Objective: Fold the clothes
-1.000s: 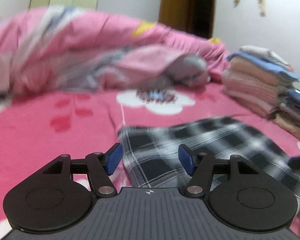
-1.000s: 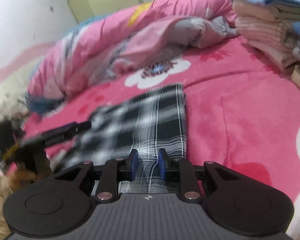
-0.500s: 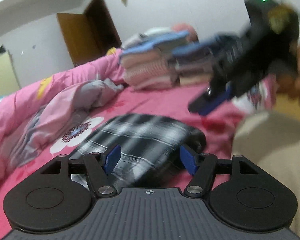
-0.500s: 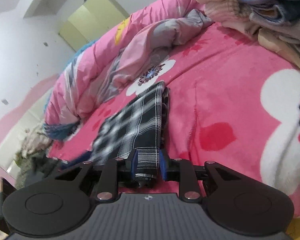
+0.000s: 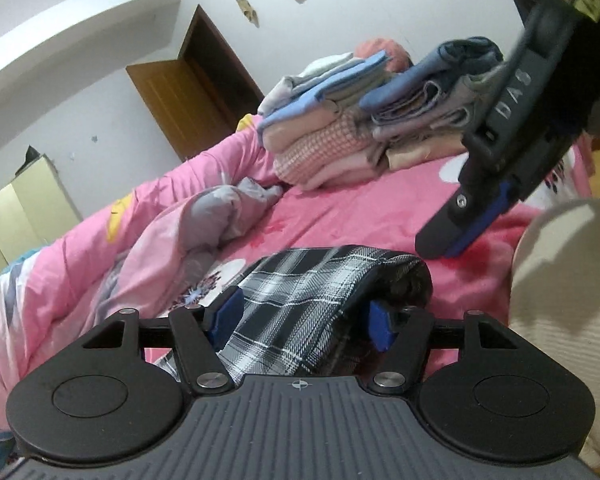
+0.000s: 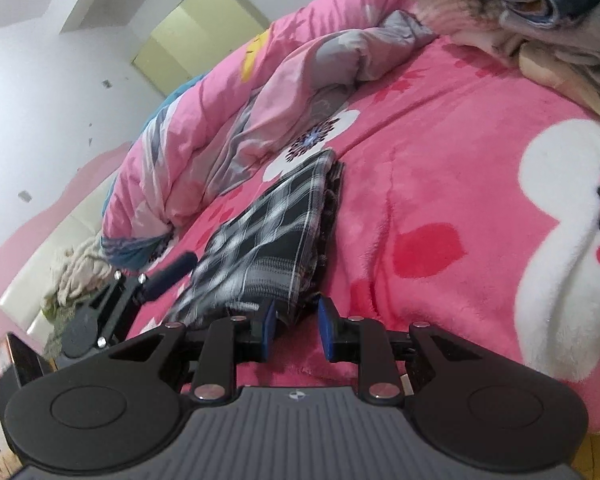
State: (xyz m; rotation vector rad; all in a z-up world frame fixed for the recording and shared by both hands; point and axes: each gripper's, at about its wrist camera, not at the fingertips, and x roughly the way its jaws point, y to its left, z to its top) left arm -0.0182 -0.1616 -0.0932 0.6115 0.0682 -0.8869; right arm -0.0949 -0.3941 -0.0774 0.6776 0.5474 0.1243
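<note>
On right claw arm: "DAS" (partly legible); plaid garment below.

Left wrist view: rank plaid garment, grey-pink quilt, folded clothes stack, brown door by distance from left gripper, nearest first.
From the left gripper:
1. plaid garment, between its fingers.
2. grey-pink quilt, ahead left.
3. folded clothes stack, ahead right on the bed.
4. brown door, on the back wall.

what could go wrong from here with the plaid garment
The left hand-held gripper stands open with the folded plaid garment bunched between its fingers, so closing may grab several layers and undo the fold. The right hand-held gripper, jaws apart at the garment's edge, could drag that corner. The stack of folded clothes leans and might topple.
</note>
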